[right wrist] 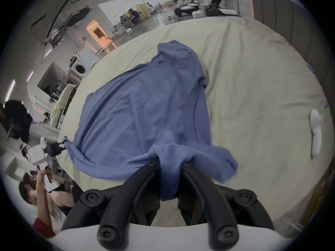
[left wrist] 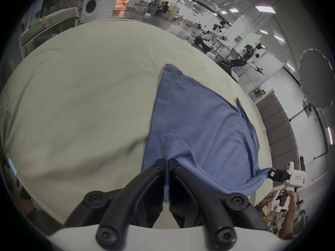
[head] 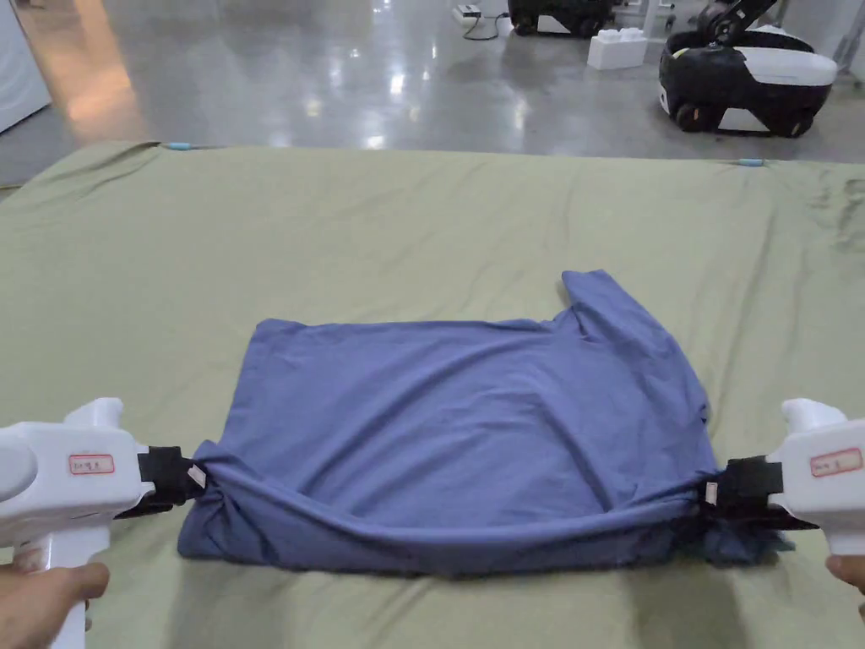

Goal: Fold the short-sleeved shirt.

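- While the blue shirt [head: 473, 422] lies spread on the green sheet [head: 405, 228], its near edge is pinched at both ends and raised a little off the sheet, sagging between the 2 tools
- The left gripper [head: 187, 478] has its jaws closed on a bunched corner of cloth; in the left gripper view the jaws [left wrist: 166, 166] stand almost together with a thin fold of fabric between them, and the rest of the shirt runs ahead and to the right of the tips
- The right gripper [head: 715, 499] has its jaws narrowed on a thicker wad; in the right gripper view cloth hangs down between the jaws [right wrist: 170, 164], and the body of the shirt stretches ahead and to the left
- One sleeve [head: 595, 296] sticks out at the far side, ahead of the right gripper
- Judged from this, the step in hand is a lengthwise fold: near edge lifted, not yet carried over
- The next move likely calls for both tools to travel forward together, level and taut, laying the held edge on the far edge before the jaws let go
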